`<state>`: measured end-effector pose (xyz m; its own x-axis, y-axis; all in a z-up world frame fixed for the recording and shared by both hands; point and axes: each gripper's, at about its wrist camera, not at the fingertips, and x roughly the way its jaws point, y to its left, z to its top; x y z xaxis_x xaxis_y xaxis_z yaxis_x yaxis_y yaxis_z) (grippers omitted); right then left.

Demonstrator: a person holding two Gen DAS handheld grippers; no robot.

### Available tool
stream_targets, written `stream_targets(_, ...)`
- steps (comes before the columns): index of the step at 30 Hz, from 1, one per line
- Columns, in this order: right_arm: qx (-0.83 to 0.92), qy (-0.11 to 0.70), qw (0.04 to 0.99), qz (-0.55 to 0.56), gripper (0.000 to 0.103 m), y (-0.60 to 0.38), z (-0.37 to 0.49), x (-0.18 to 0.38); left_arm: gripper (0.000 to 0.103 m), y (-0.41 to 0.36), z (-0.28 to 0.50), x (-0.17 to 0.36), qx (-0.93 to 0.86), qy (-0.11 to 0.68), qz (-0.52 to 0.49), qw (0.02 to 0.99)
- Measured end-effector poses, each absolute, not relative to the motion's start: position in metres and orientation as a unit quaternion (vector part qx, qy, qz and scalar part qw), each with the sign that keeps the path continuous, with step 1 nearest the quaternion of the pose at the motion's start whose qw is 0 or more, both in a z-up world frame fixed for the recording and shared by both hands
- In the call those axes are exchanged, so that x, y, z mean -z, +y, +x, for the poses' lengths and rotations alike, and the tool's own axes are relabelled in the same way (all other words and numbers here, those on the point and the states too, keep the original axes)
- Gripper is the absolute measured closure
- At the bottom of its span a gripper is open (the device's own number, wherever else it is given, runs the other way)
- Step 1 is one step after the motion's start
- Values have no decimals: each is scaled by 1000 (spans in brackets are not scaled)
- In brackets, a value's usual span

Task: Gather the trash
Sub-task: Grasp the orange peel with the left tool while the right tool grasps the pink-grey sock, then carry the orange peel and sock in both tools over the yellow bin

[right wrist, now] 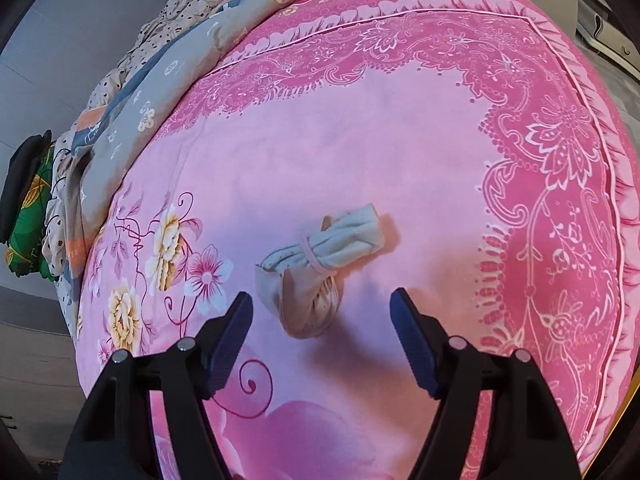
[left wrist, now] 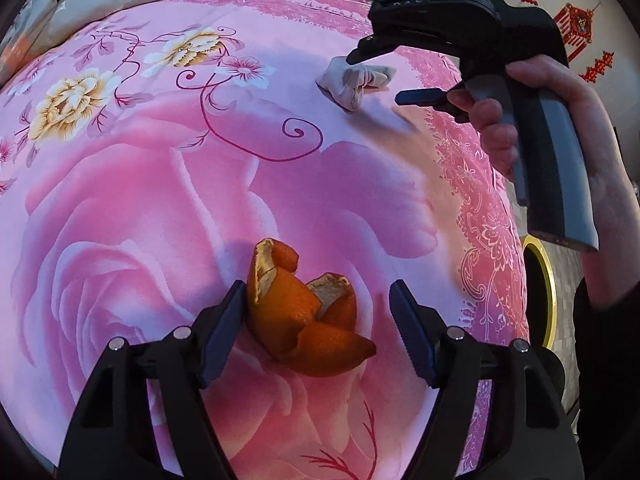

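An orange peel (left wrist: 304, 316) lies on the pink flowered bedspread (left wrist: 140, 208), between the fingers of my left gripper (left wrist: 318, 320). The left pad is right against the peel and the right pad stands clear of it, so the gripper is open. Farther back lies a crumpled grey-beige bundle (left wrist: 354, 80) tied with a pink band. My right gripper (left wrist: 376, 78), held by a hand (left wrist: 520, 120), hovers open over it. In the right wrist view the bundle (right wrist: 316, 272) sits just ahead of the open right gripper (right wrist: 322, 324), touching neither pad.
A dark bin with a yellow rim (left wrist: 551, 276) stands beside the bed at the right edge. A folded grey quilt (right wrist: 160, 92) and dotted bedding are piled along the far side of the bed. Red ornaments (left wrist: 576, 28) hang on the wall.
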<state>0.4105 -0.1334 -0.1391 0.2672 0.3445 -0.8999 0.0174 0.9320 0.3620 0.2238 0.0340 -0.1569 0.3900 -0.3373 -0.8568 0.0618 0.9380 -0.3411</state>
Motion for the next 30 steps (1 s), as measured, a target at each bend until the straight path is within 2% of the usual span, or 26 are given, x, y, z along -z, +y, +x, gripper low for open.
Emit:
stream_targets(6, -98, 605, 777, 141, 40, -123, 431, 157, 59, 29, 228, 160, 101, 537, -91, 833)
stream_targets(9, -98, 602, 783, 125, 43, -114, 438, 160, 66, 28, 231, 161, 99, 535, -93, 834)
stream_targets(10, -100, 600, 785, 118, 47, -110, 439, 160, 68, 29, 232, 161, 99, 535, -94, 834)
stream_targets(17, -106, 598, 787, 109, 67, -96, 448, 166, 72, 31, 233, 160, 103, 531, -101, 835)
stream_targets(22, -117, 597, 785, 117, 71, -98, 445, 162, 73, 34, 232, 158, 109, 528, -113, 834)
stream_targets(30, -134, 590, 787, 120, 71, -116, 416, 140, 73, 35, 229, 154, 120, 522, -125, 835)
